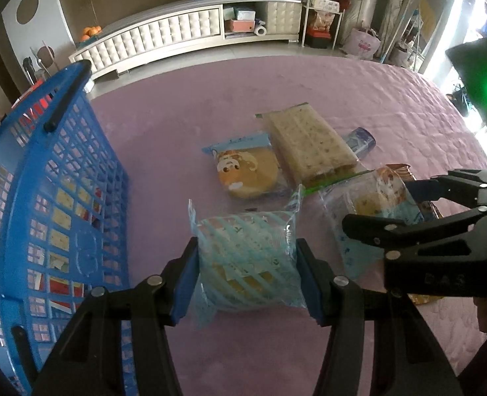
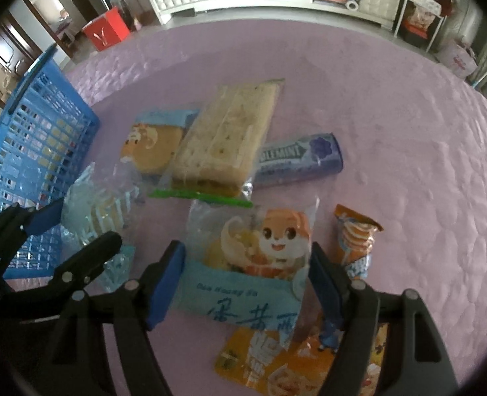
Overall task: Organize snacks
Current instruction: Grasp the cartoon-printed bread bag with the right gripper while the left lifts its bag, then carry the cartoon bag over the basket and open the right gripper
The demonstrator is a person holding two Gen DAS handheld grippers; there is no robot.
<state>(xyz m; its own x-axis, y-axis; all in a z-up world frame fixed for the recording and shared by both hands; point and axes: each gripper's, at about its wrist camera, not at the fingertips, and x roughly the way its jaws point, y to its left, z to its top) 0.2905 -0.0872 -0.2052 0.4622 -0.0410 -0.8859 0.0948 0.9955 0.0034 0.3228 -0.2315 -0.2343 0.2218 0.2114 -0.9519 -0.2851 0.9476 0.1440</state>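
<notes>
Some packets already lie in the blue basket [image 1: 62, 198] at nine o'clock. The left gripper [image 1: 246, 260] pinches a striped cake packet [image 1: 243, 250]; the right gripper [image 2: 243, 283] clamps a squirrel-print packet [image 2: 260, 264]. Five more wait on the bed [image 1: 177, 115]

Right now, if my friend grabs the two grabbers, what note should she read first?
Left gripper: fingers against both sides of the blue-striped snack pack; whether it is lifted is unclear.
Right gripper: straddles the squirrel cake pack, which lies on an orange packet.
Blue basket: on the left, already holds some packets.
Still on the purple cover: cracker pack, another squirrel cake, mint roll, orange wafer stick.
Left: move all of these into the basket.
</notes>
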